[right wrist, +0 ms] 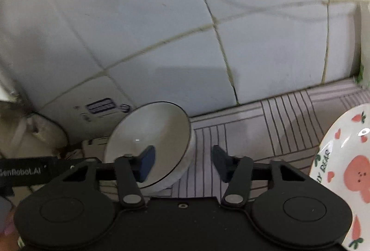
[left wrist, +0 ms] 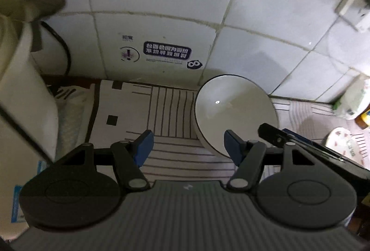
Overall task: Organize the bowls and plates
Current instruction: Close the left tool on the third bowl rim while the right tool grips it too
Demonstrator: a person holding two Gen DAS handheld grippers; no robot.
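Your right gripper (right wrist: 182, 161) straddles the near rim of the bowl (right wrist: 150, 135), which sits on the striped mat (right wrist: 242, 133) by the tiled wall, jaws apart; whether the pads touch yet is hard to tell. Seat the rim deeper before clenching. Left gripper (left wrist: 188, 146) is released, empty. The plate (right wrist: 346, 170) waits at your right.

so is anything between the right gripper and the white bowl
Nothing visible. The right gripper is open at the white bowl, with one blue finger over its inside and the rim between the fingers. The patterned plate sits off to the side.
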